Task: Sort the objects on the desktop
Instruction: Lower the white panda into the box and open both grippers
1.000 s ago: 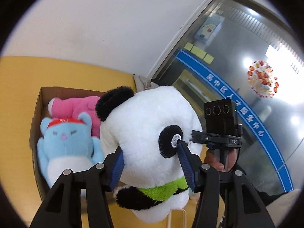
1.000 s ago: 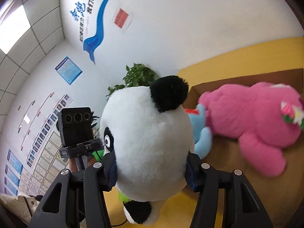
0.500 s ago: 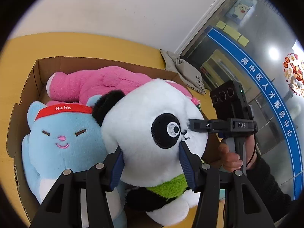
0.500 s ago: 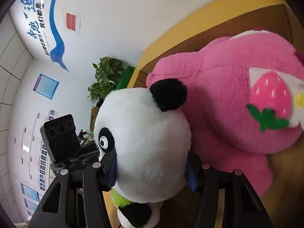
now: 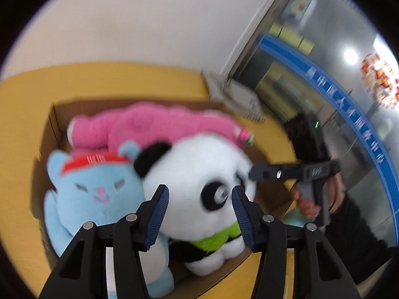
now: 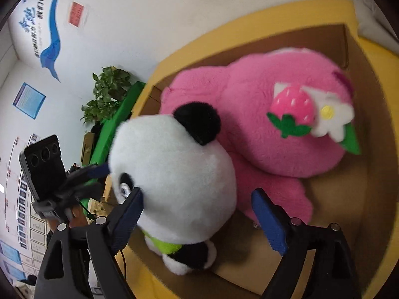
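A plush panda [image 5: 199, 182] with a green scarf sits in the cardboard box [image 5: 56, 114], beside a light blue plush [image 5: 99, 194] and in front of a pink plush [image 5: 154, 122]. My left gripper [image 5: 199, 199] is open, its blue pads just in front of the panda and apart from it. In the right wrist view the panda [image 6: 172, 174] sits against the pink plush [image 6: 274, 124] with a strawberry patch. My right gripper [image 6: 197, 211] is open, with its jaws wide on either side of the panda's lower body.
The box [image 6: 369, 199] stands on a yellow table [image 5: 124, 77] against a white wall. A glass door [image 5: 336, 87] is to the right. A potted plant [image 6: 107, 94] and a green board stand beyond the table's far end.
Both grippers have opened and let go of the panda, which now rests in the box. Both have drawn back a little from it.
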`<state>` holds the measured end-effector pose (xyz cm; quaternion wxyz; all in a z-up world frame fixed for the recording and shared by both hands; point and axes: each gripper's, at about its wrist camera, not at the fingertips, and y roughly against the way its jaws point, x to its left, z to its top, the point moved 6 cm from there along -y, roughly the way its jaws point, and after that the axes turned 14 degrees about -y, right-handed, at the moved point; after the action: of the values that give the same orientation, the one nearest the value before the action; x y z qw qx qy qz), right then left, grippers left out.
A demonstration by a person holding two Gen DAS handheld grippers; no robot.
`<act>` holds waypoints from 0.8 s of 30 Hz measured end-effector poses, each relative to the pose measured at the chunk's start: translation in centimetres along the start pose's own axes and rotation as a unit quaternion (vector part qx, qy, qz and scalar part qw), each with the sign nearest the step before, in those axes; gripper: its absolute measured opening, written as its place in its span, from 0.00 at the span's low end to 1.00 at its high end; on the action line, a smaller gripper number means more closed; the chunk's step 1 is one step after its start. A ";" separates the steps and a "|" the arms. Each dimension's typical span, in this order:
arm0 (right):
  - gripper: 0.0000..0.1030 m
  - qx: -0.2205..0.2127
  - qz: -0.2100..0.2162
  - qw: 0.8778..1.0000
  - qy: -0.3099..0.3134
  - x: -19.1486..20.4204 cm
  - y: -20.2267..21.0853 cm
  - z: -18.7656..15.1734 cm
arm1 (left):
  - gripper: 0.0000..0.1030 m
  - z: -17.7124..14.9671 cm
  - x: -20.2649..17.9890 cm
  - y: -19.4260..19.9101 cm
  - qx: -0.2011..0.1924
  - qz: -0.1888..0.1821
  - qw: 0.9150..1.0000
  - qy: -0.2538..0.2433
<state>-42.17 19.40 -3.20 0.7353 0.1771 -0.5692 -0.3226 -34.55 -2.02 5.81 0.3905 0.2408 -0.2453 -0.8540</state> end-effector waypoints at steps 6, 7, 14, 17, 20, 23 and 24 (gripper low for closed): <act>0.77 -0.003 -0.032 0.998 0.053 2.3 -1.2 0.4 | 0.50 1.0 1.1 -6.1 0.099 0.070 0.991 -0.051; 0.76 0.003 -0.049 0.997 0.059 2.0 -2.1 0.2 | 0.50 0.5 1.3 -7.0 0.109 0.071 0.990 -0.055; 0.76 0.024 -0.086 0.996 0.004 -1.0 -5.4 -0.2 | 0.53 -2.0 1.8 -11.1 0.172 0.106 0.974 -0.100; 0.76 0.019 -0.101 0.995 -0.003 -1.0 -6.2 -0.1 | 0.53 -2.6 2.0 -10.8 0.179 0.120 0.971 -0.105; 0.80 0.003 -0.091 0.996 -0.015 -0.6 -4.4 0.1 | 0.54 -2.4 1.9 -8.8 0.161 0.106 0.978 -0.078; 0.87 -0.040 -0.069 0.997 0.015 1.1 1.3 -1.5 | 0.57 -1.8 1.7 -5.8 0.134 0.105 0.985 -0.035; 0.92 -0.057 -0.059 0.996 0.033 1.9 3.6 -2.4 | 0.57 -1.8 1.4 -3.9 0.121 0.105 0.987 -0.017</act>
<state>-38.62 20.48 -0.22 0.7420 0.1782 -0.5141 -0.3916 -36.42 -1.28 1.82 0.4412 0.2445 -0.3779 -0.7764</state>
